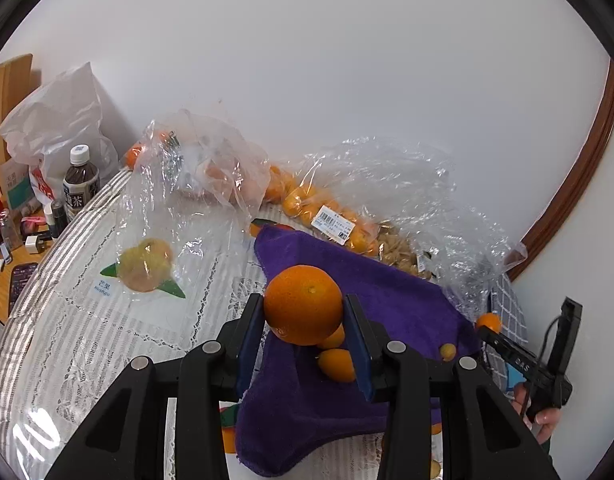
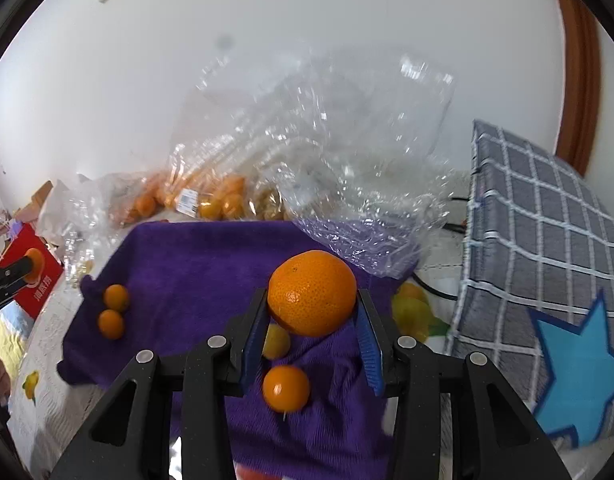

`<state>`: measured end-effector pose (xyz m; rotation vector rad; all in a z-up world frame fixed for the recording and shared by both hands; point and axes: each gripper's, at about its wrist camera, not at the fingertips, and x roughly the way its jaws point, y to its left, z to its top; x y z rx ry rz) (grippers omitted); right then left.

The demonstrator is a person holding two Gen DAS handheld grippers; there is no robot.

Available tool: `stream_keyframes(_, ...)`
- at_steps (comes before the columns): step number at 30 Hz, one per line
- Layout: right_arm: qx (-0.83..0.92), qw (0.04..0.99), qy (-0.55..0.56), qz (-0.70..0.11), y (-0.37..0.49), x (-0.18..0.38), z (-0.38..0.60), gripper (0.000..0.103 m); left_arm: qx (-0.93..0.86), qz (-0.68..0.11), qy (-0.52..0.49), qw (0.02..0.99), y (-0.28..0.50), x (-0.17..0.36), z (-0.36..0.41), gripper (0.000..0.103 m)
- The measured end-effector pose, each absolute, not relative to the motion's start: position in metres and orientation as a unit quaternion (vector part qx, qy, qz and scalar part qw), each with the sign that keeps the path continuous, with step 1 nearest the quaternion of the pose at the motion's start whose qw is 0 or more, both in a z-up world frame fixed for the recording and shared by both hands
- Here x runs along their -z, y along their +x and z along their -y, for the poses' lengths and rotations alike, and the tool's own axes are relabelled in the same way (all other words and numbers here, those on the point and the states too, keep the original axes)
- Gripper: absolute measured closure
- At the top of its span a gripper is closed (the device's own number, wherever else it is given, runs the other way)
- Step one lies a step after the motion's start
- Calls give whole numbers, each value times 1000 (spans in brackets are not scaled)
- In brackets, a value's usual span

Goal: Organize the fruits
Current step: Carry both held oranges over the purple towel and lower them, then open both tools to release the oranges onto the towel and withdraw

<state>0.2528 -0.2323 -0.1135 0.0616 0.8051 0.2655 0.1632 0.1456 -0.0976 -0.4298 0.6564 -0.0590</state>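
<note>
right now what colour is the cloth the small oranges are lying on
Deep purple cloth, best seen from the right wrist view.

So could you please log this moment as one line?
left gripper: shut on orange | right gripper: shut on second orange | both above purple towel | kumquats on towel

Left wrist view: the small fruits [image 1: 336,363] under the held orange [image 1: 303,304] are partly covered by it and by the blue pad at 3 o'clock; the price label [image 1: 333,224] on the bagged fruit is too small to read. The hand [image 1: 545,420] at 4 o'clock is cut by the frame edge. Right wrist view: the clear plastic bag [image 2: 347,168] and star cushion [image 2: 547,280] are motion-blurred.
</note>
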Motion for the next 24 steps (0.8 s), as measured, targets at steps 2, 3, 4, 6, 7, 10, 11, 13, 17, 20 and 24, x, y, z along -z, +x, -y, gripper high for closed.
stream_keyframes(2, -126, 906, 37, -403, 264, 123, 230, 61, 30, -325, -204, 923, 169, 101, -142, 65)
stream_keyframes(3, -123, 903, 43, -410, 267, 128, 230, 61, 33, -327, -203, 922, 172, 102, -141, 65)
stream_keyframes(4, -121, 900, 50, -415, 270, 132, 229, 61, 35, -330, -201, 922, 175, 104, -139, 65)
stream_keyframes(6, -117, 897, 59, -423, 275, 139, 229, 61, 38, -334, -196, 921, 180, 106, -136, 65)
stream_keyframes(7, -114, 894, 60, -428, 278, 143, 228, 61, 40, -336, -194, 921, 182, 107, -135, 65)
stream_keyframes(10, -105, 889, 49, -444, 286, 152, 223, 61, 42, -341, -187, 920, 189, 112, -131, 65)
stream_keyframes(11, -103, 887, 46, -448, 287, 154, 221, 61, 43, -343, -186, 920, 191, 113, -130, 65)
stream_keyframes(13, -98, 883, 43, -457, 291, 159, 219, 61, 48, -346, -187, 918, 195, 116, -128, 65)
stream_keyframes(17, -100, 878, 44, -466, 296, 163, 217, 61, 58, -352, -184, 916, 202, 121, -120, 65)
stream_keyframes(20, -101, 877, 42, -469, 297, 165, 215, 60, 65, -363, -179, 912, 210, 125, -110, 65)
stream_keyframes(24, -107, 877, 50, -467, 293, 162, 218, 58, 86, -382, -165, 905, 225, 130, -89, 65)
